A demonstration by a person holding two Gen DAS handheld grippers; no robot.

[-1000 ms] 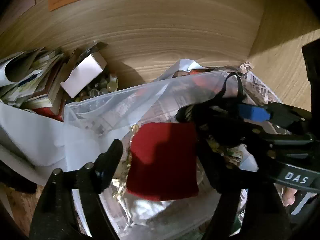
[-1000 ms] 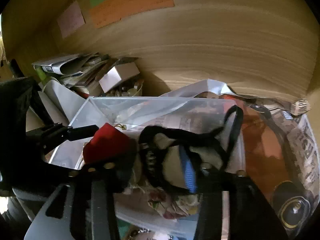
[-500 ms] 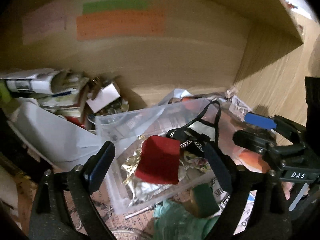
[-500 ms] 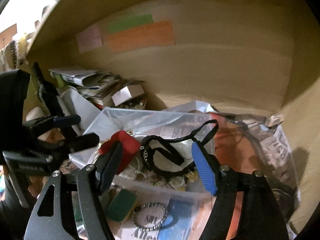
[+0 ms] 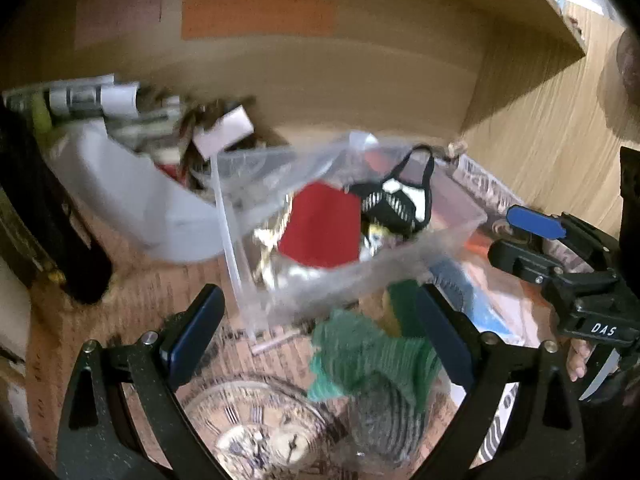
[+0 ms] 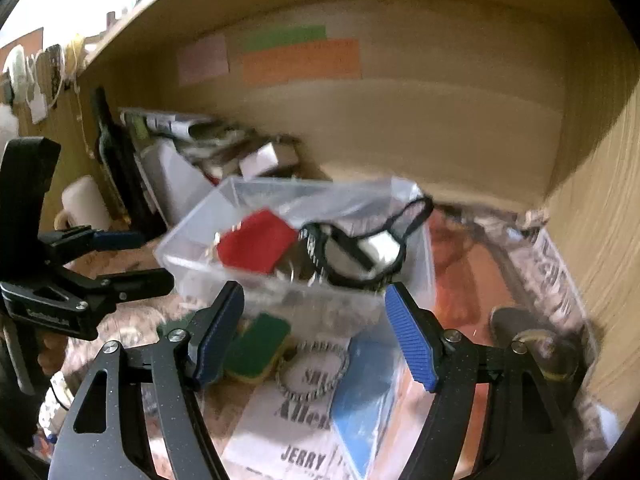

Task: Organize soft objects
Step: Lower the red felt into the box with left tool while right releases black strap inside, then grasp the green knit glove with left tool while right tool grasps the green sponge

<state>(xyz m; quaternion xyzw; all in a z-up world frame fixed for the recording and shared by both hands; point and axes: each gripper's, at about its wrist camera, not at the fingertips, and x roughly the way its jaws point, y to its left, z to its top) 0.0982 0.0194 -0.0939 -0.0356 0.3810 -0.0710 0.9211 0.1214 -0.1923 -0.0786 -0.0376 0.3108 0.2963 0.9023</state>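
Note:
A clear plastic bin [image 5: 440,240] [image 6: 188,248] stands on the shelf. Inside it lie a red cloth pouch [image 5: 320,224] [image 6: 256,246] and a black-and-white strappy fabric piece [image 5: 396,200] [image 6: 360,248]. My left gripper [image 5: 316,328] is open and empty, in front of the bin above a green knitted cloth [image 5: 372,356]. My right gripper [image 6: 316,332] is open and empty, in front of the bin. A green sponge [image 6: 260,344] lies just before the bin. Each gripper shows in the other's view: the right [image 5: 520,236], the left [image 6: 128,260].
A white container [image 5: 120,192] with papers and a small box stands left of the bin. A bead bracelet [image 6: 312,372], a blue pad [image 6: 360,396] and newspapers cover the shelf floor. A clock face [image 5: 260,432] lies near me. Wooden walls close the back and right.
Both grippers let go of the red pouch and the strappy piece, opened, and pulled back out of the bin. The two items now lie inside it.

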